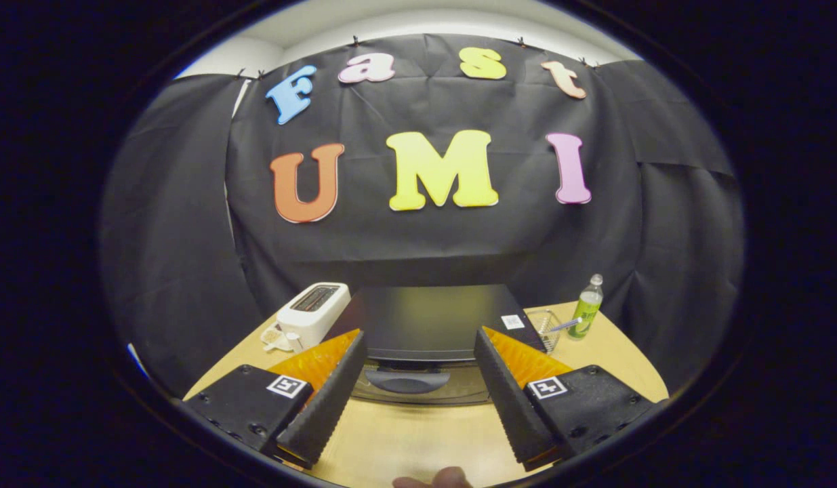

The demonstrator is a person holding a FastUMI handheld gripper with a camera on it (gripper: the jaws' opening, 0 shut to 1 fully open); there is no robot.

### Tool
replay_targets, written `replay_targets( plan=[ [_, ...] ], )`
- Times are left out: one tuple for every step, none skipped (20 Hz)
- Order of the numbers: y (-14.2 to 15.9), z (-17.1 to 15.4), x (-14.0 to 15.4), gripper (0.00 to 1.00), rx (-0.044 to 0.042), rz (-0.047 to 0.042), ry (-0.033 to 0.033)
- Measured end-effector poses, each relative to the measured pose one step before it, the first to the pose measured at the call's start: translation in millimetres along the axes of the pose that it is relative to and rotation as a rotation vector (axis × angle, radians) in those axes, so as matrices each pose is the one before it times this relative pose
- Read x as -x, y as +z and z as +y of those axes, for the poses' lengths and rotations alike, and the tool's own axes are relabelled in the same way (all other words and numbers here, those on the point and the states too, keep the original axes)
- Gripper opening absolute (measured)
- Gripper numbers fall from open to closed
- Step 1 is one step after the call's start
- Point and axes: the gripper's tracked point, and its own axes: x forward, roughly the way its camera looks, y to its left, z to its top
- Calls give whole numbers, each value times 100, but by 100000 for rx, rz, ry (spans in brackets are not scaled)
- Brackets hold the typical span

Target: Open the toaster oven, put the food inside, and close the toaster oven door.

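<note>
tool (418, 339) open, ribbed pads | boxy black toaster oven (428, 325) ahead, door shut

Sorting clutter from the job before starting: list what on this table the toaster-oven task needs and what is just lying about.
For the job:
- toaster oven, door shut, handle seen between the fingers
- gripper, open, holding nothing

Lying about:
- white toaster
- green bottle
- clear container beside the bottle
</note>
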Motion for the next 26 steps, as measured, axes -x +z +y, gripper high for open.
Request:
replay_targets(
  plan=[
    [-910, 152, -1372, 100, -106, 1454, 121],
    [-744, 1, -1328, 100, 68, 1839, -528],
    [-882, -77, -1212, 100, -64, 1424, -773],
    [-707, -41, -1178, 100, 111, 1821, -938],
    [-942, 54, -949, 100, -216, 1609, -390],
    [-717, 87, -797, 100, -363, 1926, -559],
    [-656, 22, -773, 100, -266, 1602, -434],
    [-513, 134, -479, 100, -129, 1345, -269],
    [-527, 117, -395, 100, 99, 985, -228],
    [-411, 124, -213, 100, 624, 965, -147],
    [-507, -17, -170, 100, 1216, 707, -368],
    [375, -20, -53, 100, 1318, -2534, -248],
    [-259, 98, -260, 100, 1438, 609, 69],
    [257, 30, 320, 100, 420, -652, -702],
    [-455, -62, -254, 100, 113, 1251, -744],
    [25, -13, 103, 100, 253, -220, -492],
    [-194, 58, -15, 100, -56, 1092, 27],
    [-193, 31, 277, 100, -433, 220, 290],
    [-429, 15, 451, 100, 80, 1131, 431],
    [-532, 60, 691, 100, -237, 894, 329],
    [-902, -25, 708, 100, -714, 1382, 222],
    [-914, 31, 636, 100, -630, 1770, 92],
    [-1057, 33, 648, 100, -287, 2038, -147],
    [-969, 27, 497, 100, 65, 612, -455],
    [-1191, 14, 625, 100, 169, 1966, -419],
    [-823, -82, 432, 100, -89, 945, -314]
  ],
)
